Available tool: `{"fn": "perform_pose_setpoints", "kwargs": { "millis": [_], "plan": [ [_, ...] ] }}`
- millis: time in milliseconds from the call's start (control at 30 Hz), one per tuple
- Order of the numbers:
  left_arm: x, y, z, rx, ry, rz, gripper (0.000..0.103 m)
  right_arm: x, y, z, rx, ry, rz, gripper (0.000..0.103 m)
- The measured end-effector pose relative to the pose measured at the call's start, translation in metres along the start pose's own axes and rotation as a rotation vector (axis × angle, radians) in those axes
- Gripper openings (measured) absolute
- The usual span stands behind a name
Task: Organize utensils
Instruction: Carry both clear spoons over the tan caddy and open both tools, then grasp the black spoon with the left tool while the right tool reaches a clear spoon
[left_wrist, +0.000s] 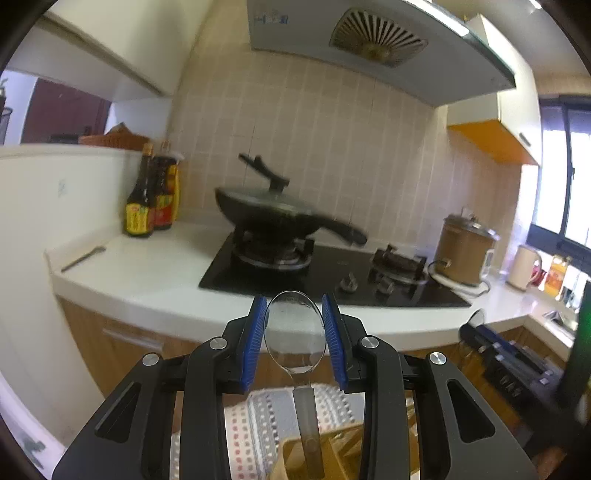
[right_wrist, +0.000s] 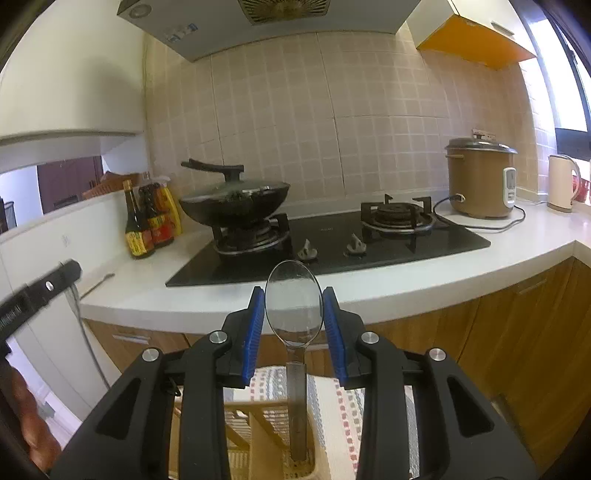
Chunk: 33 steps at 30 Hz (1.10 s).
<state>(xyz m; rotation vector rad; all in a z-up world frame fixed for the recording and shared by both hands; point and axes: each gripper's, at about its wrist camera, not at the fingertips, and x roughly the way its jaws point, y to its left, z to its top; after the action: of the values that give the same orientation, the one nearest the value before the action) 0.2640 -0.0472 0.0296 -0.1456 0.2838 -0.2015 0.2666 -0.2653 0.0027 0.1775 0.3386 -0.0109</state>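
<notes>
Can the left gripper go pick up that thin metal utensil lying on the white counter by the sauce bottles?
Probably not yet: the left gripper already holds a shiny metal spoon, though nothing blocks the thin metal utensil on the white counter.

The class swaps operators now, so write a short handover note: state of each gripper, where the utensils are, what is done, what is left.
Left gripper: shut on a spoon, bowl up, handle hanging down over a wooden organizer.
Right gripper: shut on a second spoon, bowl up, handle reaching down into a slatted wooden holder.
Both are held in front of the countertop.
Done: both spoons picked up.
Left: lower and release each spoon. Another utensil lies on the counter's left end.
</notes>
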Motion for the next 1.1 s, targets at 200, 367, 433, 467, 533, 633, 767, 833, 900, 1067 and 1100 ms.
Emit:
{"fn": "perform_pose_setpoints", "kwargs": {
  "millis": [200, 367, 433, 467, 533, 633, 767, 833, 900, 1067, 1100],
  "plan": [
    [0.004, -0.004, -0.038, 0.027, -0.012, 0.031, 0.03, -0.001, -0.007, -0.02, 0.003, 0.014, 0.02, 0.029],
    [-0.008, -0.004, -0.044, 0.013, 0.029, -0.015, 0.037, -0.016, -0.013, -0.025, 0.039, 0.04, 0.04, 0.03],
    [-0.018, -0.002, -0.043, 0.01, 0.034, -0.015, 0.048, -0.024, -0.015, -0.026, 0.048, 0.048, 0.049, 0.03],
    [-0.023, -0.002, -0.043, 0.01, 0.036, -0.02, 0.049, -0.029, -0.016, -0.026, 0.049, 0.057, 0.052, 0.03],
    [-0.035, 0.002, -0.044, 0.001, 0.049, -0.018, 0.049, -0.039, -0.017, -0.029, 0.051, 0.061, 0.046, 0.03],
    [-0.055, 0.006, -0.048, -0.009, 0.086, -0.034, 0.049, -0.061, -0.017, -0.035, 0.047, 0.07, 0.044, 0.03],
    [-0.075, 0.01, -0.068, -0.008, 0.212, -0.062, 0.049, -0.086, -0.017, -0.051, 0.038, 0.121, 0.051, 0.036],
    [-0.079, 0.013, -0.082, -0.021, 0.3, -0.091, 0.049, -0.095, -0.019, -0.063, 0.032, 0.184, 0.059, 0.045],
    [-0.08, 0.018, -0.103, -0.061, 0.425, -0.129, 0.049, -0.1, -0.021, -0.079, 0.03, 0.275, 0.087, 0.045],
    [-0.078, 0.024, -0.154, -0.119, 0.62, -0.169, 0.049, -0.101, -0.029, -0.115, 0.028, 0.48, 0.107, 0.045],
    [-0.078, 0.023, -0.164, -0.111, 0.643, -0.161, 0.049, -0.101, -0.03, -0.121, 0.03, 0.513, 0.104, 0.045]
  ]
}}
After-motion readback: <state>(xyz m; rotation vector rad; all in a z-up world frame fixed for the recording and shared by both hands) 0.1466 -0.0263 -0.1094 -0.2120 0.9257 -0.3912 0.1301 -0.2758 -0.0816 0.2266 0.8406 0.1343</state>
